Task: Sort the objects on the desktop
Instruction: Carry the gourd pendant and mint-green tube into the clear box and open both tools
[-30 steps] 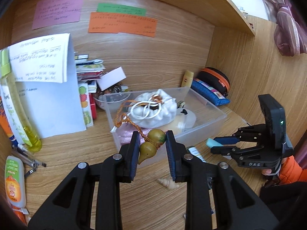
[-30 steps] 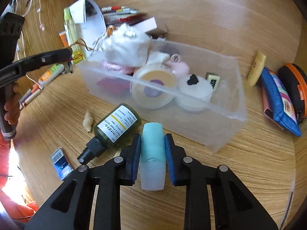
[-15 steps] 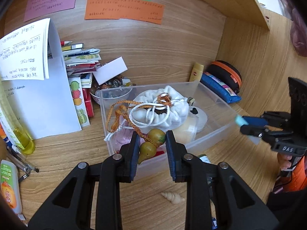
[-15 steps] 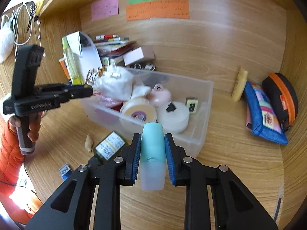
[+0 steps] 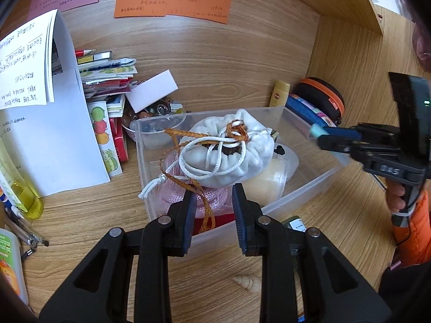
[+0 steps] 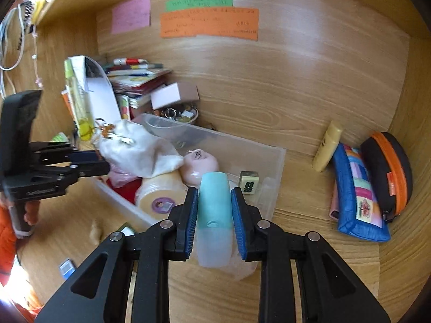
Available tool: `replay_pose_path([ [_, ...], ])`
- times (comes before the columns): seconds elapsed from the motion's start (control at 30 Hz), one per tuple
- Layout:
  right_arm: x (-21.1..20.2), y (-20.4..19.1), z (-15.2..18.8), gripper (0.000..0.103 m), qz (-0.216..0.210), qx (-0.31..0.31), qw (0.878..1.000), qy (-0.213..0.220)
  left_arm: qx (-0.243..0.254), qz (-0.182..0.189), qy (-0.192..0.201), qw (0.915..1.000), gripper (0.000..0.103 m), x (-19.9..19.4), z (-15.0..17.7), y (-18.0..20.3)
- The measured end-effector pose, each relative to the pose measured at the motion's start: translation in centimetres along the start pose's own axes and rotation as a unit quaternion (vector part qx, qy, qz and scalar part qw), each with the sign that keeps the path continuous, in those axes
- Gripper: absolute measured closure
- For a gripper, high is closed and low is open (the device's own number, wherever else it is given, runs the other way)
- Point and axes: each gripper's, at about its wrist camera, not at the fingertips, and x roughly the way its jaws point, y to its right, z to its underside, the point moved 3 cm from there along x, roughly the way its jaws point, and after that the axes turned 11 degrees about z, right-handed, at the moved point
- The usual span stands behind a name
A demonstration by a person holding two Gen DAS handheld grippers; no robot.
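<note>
Right gripper (image 6: pixel 214 189) is clenched on a teal tube (image 6: pixel 214 210), held lengthwise and tilted down over the near right end of the bin (image 6: pixel 278 161), likely to drop it in.

Left gripper (image 5: pixel 211 188) hangs over the bin's left end. Its jaws stand narrowly apart with an orange cord (image 5: pixel 206 212) trailing through the gap. I can't quite tell whether it's pinched, but it looks loose.

The bin is crowded:
- A white pouch (image 5: pixel 229 150) is piled high at centre.
- A tape roll (image 6: pixel 159 191) and a tile (image 6: pixel 249 182) sit lower right.
- Free room shows only beside the tile.

On the desk in front are a shell (image 5: pixel 246 282) and a dark bottle (image 5: pixel 295 222), not yet sorted. The two grippers face each other across the bin, so they could clash.
</note>
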Motion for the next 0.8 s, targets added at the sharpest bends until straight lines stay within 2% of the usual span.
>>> replay_pose_path([
  [0.2, 2.1, -0.2, 0.4, 0.08, 0.004, 0.001, 1.0, -0.013, 0.0, 0.004, 0.004, 1.0, 0.076, -0.1, 0.2, -0.1],
  [0.37, 2.6, -0.3, 0.8, 0.08, 0.003, -0.006, 1.0, -0.016, 0.002, -0.007, 0.011, 0.9999, 0.058, -0.5, 0.3, -0.1],
  [0.47, 2.7, -0.4, 0.9, 0.08, 0.004, -0.01, 1.0, -0.014, 0.018, -0.02, 0.021, 0.9994, 0.058, -0.9, 0.3, 0.5],
  [0.53, 2.6, -0.6, 1.0, 0.08, 0.007, -0.016, 1.0, -0.011, 0.027, -0.017, 0.025, 0.9992, 0.058, -1.1, 0.3, 0.9],
  [0.67, 2.6, -0.8, 1.1, 0.08, 0.01, -0.019, 1.0, -0.01, 0.047, -0.028, 0.028, 0.9981, 0.051, -1.2, 0.5, 1.6],
  [0.77, 2.5, -0.6, 1.1, 0.074, 0.013, -0.018, 1.0, -0.01, 0.058, -0.036, 0.027, 0.9973, 0.045, -1.0, 0.7, 2.1],
  [0.8, 2.4, -0.5, 1.1, 0.068, 0.013, -0.015, 1.0, -0.01, 0.06, -0.04, 0.026, 0.9971, 0.042, -1.0, 0.8, 2.2],
])
